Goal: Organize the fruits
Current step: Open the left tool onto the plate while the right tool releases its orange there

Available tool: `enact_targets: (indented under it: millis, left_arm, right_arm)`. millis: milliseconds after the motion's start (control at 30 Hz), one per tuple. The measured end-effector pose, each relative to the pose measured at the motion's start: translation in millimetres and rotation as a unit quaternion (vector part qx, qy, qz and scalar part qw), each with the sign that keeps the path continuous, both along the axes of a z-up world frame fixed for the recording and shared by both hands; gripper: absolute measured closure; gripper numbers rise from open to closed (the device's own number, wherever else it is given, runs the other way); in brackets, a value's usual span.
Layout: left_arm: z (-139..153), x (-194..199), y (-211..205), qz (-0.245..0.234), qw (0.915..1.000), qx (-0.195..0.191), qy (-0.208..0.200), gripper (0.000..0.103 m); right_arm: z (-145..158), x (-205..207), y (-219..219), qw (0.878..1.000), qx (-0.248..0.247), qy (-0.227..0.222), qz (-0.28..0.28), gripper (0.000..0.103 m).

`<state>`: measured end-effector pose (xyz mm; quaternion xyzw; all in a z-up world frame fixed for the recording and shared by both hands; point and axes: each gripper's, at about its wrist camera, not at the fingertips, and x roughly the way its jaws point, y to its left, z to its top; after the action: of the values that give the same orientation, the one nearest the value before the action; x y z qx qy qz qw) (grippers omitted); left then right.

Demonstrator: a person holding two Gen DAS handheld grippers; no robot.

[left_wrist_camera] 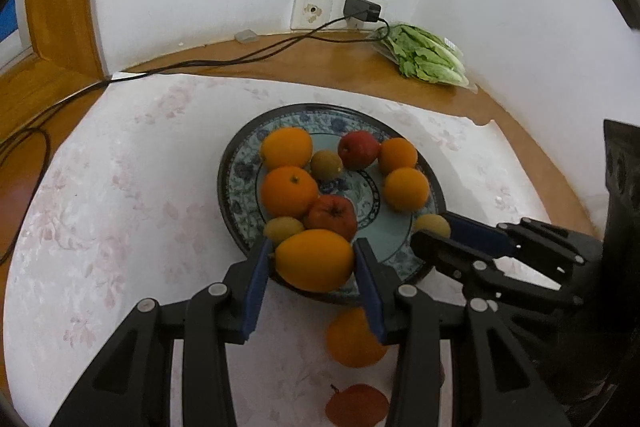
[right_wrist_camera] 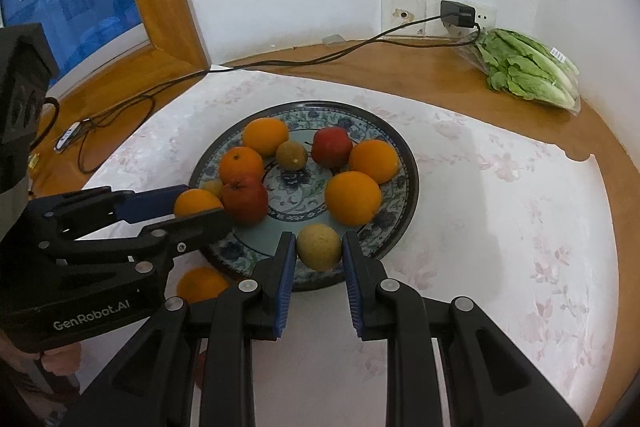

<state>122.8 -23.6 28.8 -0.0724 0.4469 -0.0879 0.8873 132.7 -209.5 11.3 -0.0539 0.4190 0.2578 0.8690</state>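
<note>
A blue-patterned plate [left_wrist_camera: 234, 167] [right_wrist_camera: 408, 171] holds several oranges, two red apples and small yellow-green fruits. My left gripper [left_wrist_camera: 314, 253] is shut on an orange [left_wrist_camera: 316, 263] over the plate's near rim. From the right wrist view that left gripper [right_wrist_camera: 202, 203] comes in from the left with the same orange [right_wrist_camera: 194, 202] beside a red apple [right_wrist_camera: 245, 199]. My right gripper [right_wrist_camera: 319, 243] is shut on a yellow-green fruit [right_wrist_camera: 319, 247] above the plate's near edge. The left wrist view shows this right gripper [left_wrist_camera: 432, 227] at the right.
A loose orange [left_wrist_camera: 352, 341] [right_wrist_camera: 202, 285] and a red apple [left_wrist_camera: 356, 407] lie on the white floral cloth [left_wrist_camera: 120, 207] in front of the plate. Bagged lettuce [left_wrist_camera: 428, 61] [right_wrist_camera: 528, 67] sits by the wall. A charger cable [left_wrist_camera: 240, 57] runs across the wooden top to the left.
</note>
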Motion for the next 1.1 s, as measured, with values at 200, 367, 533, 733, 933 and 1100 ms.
enact_targets:
  millis: [200, 367, 533, 733, 933, 1100]
  left_arm:
    - [-4.3, 4.9, -2.5, -0.003, 1.0000, 0.007, -0.001, 0.059]
    - [-5.7, 7.0, -3.3, -0.003, 1.0000, 0.006, 0.000, 0.059]
    - [-5.9, 7.1, -3.2, -0.003, 1.0000, 0.006, 0.000, 0.059]
    - [-5.3, 7.2, -3.4, -0.003, 1.0000, 0.005, 0.001, 0.059]
    - [-3.9, 4.5, -2.8, -0.004, 1.0000, 0.008, 0.001, 0.059]
    - [1.8, -1.7, -1.2, -0.002, 1.0000, 0.006, -0.002, 0.059]
  right_arm:
    - [-9.0, 7.9, 2.1, 1.000, -0.007, 0.006, -0.004, 0.078]
    - [-11.5, 10.3, 4.0, 1.000, -0.009, 0.002, -0.002, 0.078]
    - [-12.9, 10.8, 5.4, 1.000, -0.009, 0.000, 0.000, 0.078]
    - [-12.8, 11.0, 5.7, 1.000, -0.008, 0.002, -0.001, 0.078]
    - [-11.0, 9.5, 3.5, 1.000, -0.008, -0.004, -0.005, 0.069]
    - [-5.3, 4.8, -1.1, 1.000, -0.001, -0.006, -0.008, 0.062]
